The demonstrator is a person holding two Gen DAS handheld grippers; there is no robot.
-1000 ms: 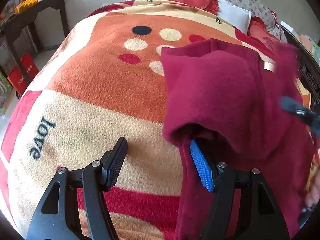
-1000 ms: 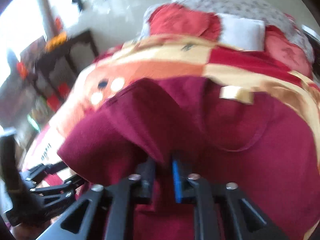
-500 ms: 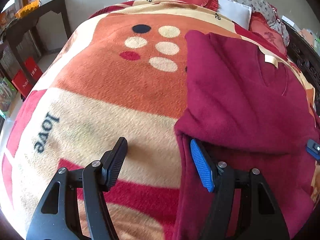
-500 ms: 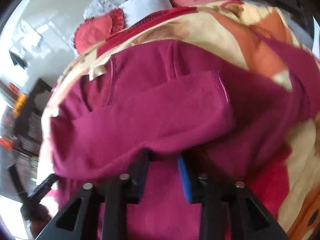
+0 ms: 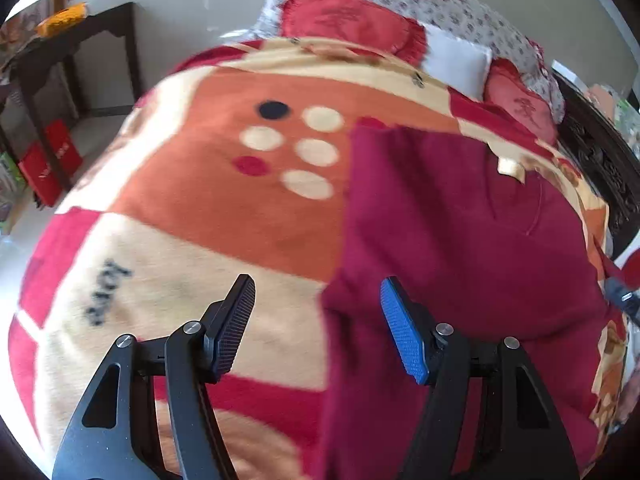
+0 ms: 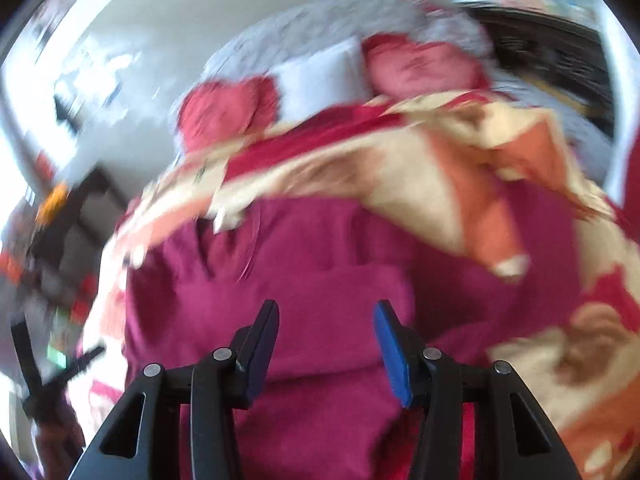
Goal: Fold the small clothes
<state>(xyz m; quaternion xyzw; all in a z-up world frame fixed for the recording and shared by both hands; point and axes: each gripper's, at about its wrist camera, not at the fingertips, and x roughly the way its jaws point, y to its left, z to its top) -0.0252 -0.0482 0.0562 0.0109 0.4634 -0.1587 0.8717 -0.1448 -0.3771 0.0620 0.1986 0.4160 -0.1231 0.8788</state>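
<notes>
Though right view blurs, one maroon garment [image 5: 460,240], two claws apparently agape.

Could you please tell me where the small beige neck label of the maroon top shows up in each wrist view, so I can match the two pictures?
Left wrist: the neck label sits upper right, at the collar of the maroon top.
Right wrist: the neck label appears left of centre, blurred, at the far edge of the top.
Shared landmark: the white pillow between two red cushions.
</notes>
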